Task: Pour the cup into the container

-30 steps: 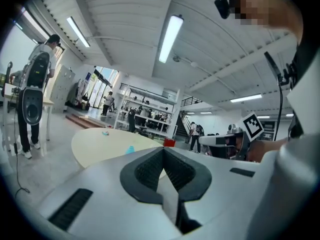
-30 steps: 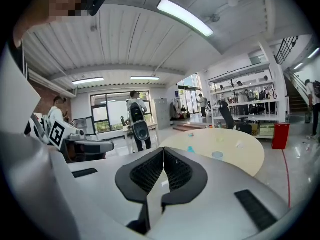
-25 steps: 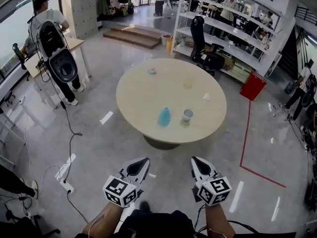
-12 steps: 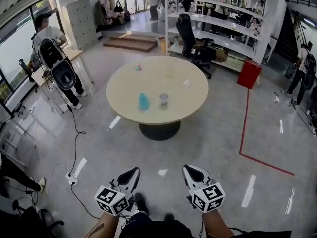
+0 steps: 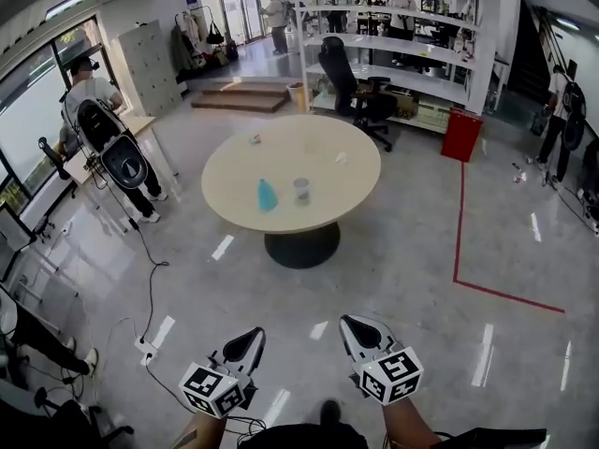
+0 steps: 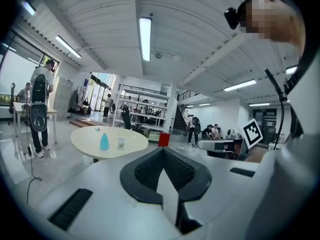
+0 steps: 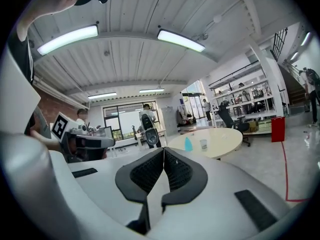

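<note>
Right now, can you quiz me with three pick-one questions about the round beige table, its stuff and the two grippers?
1. In the head view, where is the small clear cup on the round beige table? A) right of the blue bottle-shaped container B) on it C) underneath
2. What colour is the boxy bin by the white shelves? A) green B) red C) yellow
3. How are the left gripper and right gripper? A) wide open B) shut on the cup C) shut, empty
1 A: cup just right of container. 2 B: bright red. 3 C: jaws together, nothing between.
</note>
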`<state>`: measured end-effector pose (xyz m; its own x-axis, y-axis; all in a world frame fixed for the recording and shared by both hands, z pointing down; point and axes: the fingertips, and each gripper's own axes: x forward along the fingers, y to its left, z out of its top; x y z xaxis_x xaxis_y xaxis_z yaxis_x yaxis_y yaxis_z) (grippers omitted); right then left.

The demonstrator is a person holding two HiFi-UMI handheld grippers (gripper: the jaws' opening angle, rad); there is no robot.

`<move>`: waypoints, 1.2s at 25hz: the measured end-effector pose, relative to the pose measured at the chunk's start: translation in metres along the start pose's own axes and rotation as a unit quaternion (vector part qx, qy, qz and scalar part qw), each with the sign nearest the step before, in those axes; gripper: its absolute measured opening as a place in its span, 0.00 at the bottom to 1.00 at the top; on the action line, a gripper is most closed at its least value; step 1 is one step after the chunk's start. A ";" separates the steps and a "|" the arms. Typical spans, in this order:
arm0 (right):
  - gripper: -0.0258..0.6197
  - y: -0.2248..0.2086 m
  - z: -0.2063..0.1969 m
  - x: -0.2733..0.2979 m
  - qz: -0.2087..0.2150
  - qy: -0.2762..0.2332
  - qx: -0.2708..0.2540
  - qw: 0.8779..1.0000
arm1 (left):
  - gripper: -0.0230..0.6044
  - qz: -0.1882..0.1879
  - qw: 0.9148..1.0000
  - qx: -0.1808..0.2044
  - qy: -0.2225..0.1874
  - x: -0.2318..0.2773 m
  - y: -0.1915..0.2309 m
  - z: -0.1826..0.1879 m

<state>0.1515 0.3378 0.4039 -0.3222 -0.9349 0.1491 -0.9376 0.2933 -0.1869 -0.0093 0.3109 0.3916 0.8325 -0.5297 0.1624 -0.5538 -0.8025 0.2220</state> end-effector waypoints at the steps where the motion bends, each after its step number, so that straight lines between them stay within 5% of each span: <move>1: 0.05 0.006 -0.003 -0.002 0.001 0.002 -0.002 1.000 | 0.04 0.000 1.000 0.001 -0.001 -0.006 -0.003 -0.003; 20: 0.05 0.242 -0.050 -0.084 -0.041 0.002 -0.003 0.999 | 0.04 -0.007 1.000 -0.021 -0.011 -0.249 0.005 -0.079; 30: 0.05 0.253 -0.016 -0.165 -0.055 -0.023 -0.035 0.998 | 0.04 -0.025 0.999 -0.007 -0.047 -0.270 -0.054 -0.043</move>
<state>-0.0346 0.5693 0.3476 -0.2110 -0.9701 0.1198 -0.9745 0.1992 -0.1031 -0.2045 0.5093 0.3773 0.8559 -0.5136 0.0607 -0.5120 -0.8247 0.2403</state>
